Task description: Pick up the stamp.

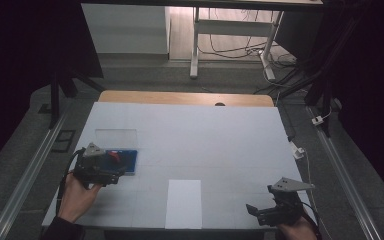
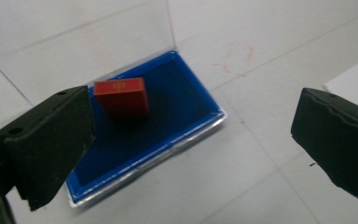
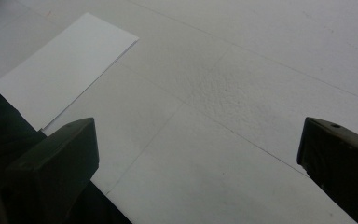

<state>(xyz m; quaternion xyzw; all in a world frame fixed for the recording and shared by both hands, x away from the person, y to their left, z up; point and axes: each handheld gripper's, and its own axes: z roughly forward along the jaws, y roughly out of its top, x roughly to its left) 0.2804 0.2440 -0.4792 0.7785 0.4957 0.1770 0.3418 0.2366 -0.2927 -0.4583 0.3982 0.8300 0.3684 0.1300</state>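
A shallow blue tray (image 2: 191, 105) with a clear lid (image 1: 116, 137) standing open lies at the table's left (image 1: 128, 162). In it stands a small red block (image 2: 122, 97), seen also as a red block (image 1: 114, 156) from above. My left gripper (image 1: 111, 171) hovers at the tray's near left side, open, with nothing between its jaws (image 2: 193, 144). A white sheet of paper (image 1: 183, 202) lies at the front middle (image 3: 60, 67). My right gripper (image 1: 256, 212) is open near the front right edge, over bare table (image 3: 198, 163).
The white table top (image 1: 205, 135) reaches to a wooden strip (image 1: 180, 97) at the back. Faint red marks (image 2: 235, 60) show on the surface past the tray. Desk legs and cables (image 1: 240, 47) stand on the floor beyond. The table's front edge is close under my right gripper.
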